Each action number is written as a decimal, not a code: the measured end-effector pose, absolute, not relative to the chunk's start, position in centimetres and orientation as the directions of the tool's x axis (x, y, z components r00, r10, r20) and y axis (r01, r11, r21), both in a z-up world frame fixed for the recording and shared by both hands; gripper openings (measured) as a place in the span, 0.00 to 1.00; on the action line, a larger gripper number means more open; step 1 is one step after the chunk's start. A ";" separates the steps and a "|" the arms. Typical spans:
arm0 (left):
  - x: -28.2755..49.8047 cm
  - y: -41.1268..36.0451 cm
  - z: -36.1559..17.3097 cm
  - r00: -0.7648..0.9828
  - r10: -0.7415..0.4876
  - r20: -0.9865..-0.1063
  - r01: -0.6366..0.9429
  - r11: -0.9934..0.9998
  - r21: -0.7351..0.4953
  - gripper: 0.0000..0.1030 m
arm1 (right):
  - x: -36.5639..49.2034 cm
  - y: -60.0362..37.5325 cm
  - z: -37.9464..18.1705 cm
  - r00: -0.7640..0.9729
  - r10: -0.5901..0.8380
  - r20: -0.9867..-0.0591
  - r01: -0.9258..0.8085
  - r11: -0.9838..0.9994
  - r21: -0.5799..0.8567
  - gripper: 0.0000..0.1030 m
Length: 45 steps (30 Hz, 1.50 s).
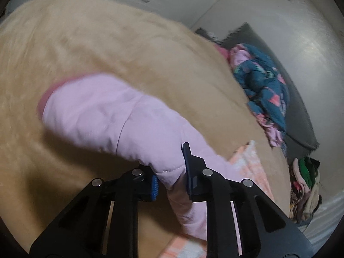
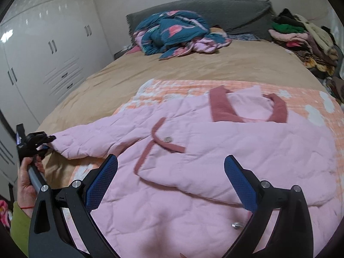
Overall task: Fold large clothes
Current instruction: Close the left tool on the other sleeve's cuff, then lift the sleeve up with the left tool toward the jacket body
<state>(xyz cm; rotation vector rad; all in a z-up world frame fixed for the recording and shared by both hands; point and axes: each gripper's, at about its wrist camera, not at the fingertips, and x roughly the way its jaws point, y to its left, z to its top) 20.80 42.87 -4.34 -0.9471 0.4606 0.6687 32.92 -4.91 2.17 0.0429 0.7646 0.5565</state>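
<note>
Garment: pink quilted jacket (image 2: 215, 161), laid flat and face up on the near half of the bed, collar toward the far end, hem toward the near edge.
Sleeve: one sleeve (image 1: 111, 116) stretches out to the left, off the checked cloth and over the tan cover; its cuff is a darker rose band.
Left gripper (image 1: 172, 172): clamped on a fold of that sleeve, blue pads pinching the padded fabric between them. The person's hand (image 2: 28, 178) grips its handle at the left edge of the right wrist view.
Right gripper (image 2: 172, 185): fingers spread wide, nothing between them, poised over the lower front of the jacket.
Step in hand: by my reading, the first fold, with the sleeve gripped for carrying inward across the body.
Next move calls for: lifting the sleeve clear and laying it flat over the chest without dragging the body; the free gripper could pin the front or take the other side.
Materials: puffy stitched shell, soft and slack, likely to spring back; ribbed rose trim on the collar (image 2: 247, 107) and pocket flap; a metal snap on the flap.
Underlay: orange-and-white checked blanket (image 2: 182, 88) on a tan bedspread (image 2: 215, 66).
Surroundings: crumpled teal floral quilt (image 2: 174, 34) and grey headboard cushion (image 2: 225, 10) at the far end; heaped clothes (image 2: 301, 38) far right; white wardrobe (image 2: 49, 53) left.
</note>
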 end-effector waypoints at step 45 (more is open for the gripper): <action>26.8 10.6 11.0 0.959 -0.121 -0.256 0.030 0.942 -0.334 0.11 | 25.9 -24.6 0.3 0.680 0.316 -0.662 -0.173 0.946 0.274 0.96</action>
